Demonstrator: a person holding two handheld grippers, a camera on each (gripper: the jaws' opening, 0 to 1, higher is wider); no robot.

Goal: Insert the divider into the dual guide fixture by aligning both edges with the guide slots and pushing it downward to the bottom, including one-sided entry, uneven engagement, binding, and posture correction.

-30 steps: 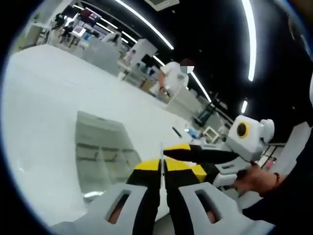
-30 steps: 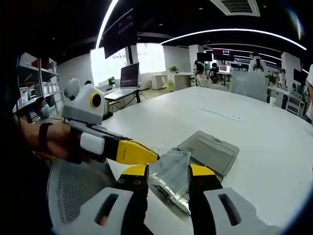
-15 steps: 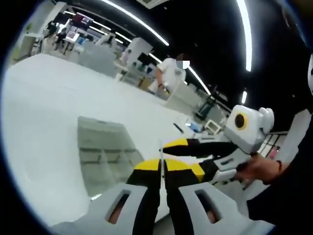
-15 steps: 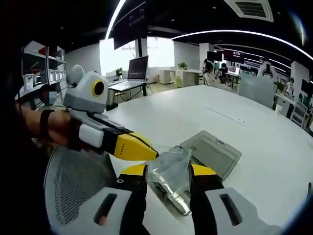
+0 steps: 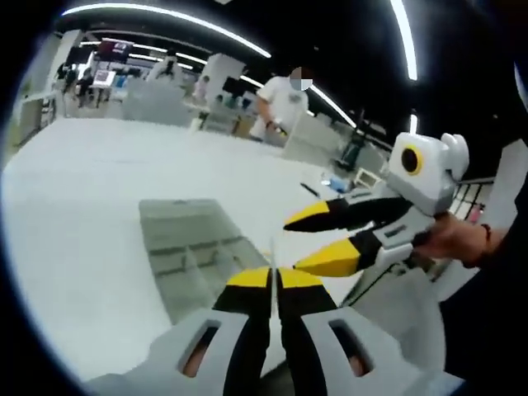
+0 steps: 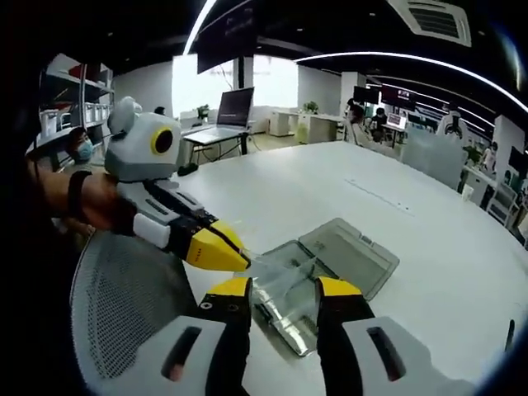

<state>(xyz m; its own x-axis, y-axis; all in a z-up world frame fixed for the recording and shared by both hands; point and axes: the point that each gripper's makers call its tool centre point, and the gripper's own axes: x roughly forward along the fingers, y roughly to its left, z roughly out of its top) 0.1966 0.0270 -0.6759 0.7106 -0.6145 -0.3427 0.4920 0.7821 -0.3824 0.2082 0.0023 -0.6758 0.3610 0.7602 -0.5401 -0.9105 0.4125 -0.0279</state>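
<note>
A thin clear divider stands edge-on in my left gripper, which is shut on it. In the right gripper view the same sheet sticks out of the left gripper's yellow tips, held over the near end of the clear dual guide fixture. That fixture lies flat on the white table, to the left of the divider in the left gripper view. My right gripper is open, its jaws either side of the sheet without touching it. It enters the left gripper view just right of the divider's edge.
The white table runs far back. A mesh chair sits at its near edge, under the left hand. A dark pen lies beyond the fixture. A person stands at desks behind.
The right gripper has drawn back from the divider's edge and its jaws now stand wider apart. The left gripper stays shut on the divider. Both views have shifted slightly.
</note>
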